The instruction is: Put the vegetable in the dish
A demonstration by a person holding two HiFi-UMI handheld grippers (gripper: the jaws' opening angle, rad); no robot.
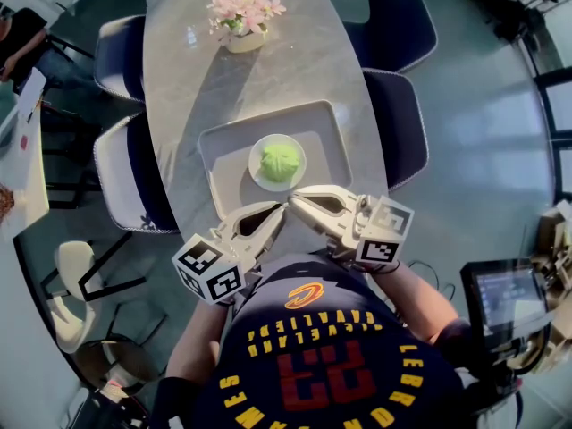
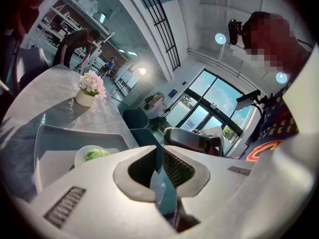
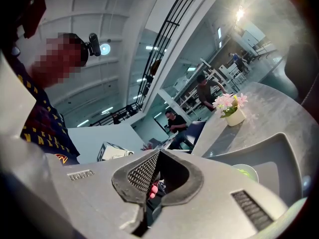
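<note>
Left gripper fingers: the left gripper (image 1: 279, 211) (image 2: 159, 149) has its jaws drawn together at the tips, with only a thin slit below, and nothing held between them.
Right gripper fingers: the right gripper (image 1: 296, 200) (image 3: 157, 153) is likewise closed tip to tip and empty.
Gripper placing: both are held low before the person's chest, over the near end of the table (image 1: 179, 88). Their tips point inward and seem to meet in the head view, just over the tray's near edge.
Vegetable: a pale green leafy vegetable (image 1: 280, 161) (image 2: 97, 154) lies in the dish (image 1: 260, 176) (image 2: 79, 158) — already inside it, clear of both grippers.
Dish: small, round and white, it sits about the middle of the tray (image 1: 223, 155) (image 2: 55, 138) (image 3: 279, 153).
Tray: grey, rectangular with rounded corners, it lies on the near half of the table, turned a little askew to the table's edges.
Flower pot: a flower pot (image 1: 243, 39) (image 2: 85, 97) (image 3: 234, 116) with pink blooms stands near the far end of the table, well apart from the tray.
Table: a long grey oval with a marbled top.
Chairs: dark blue chairs (image 1: 399, 119) stand along both long edges — two on each side in the head view.
</note>
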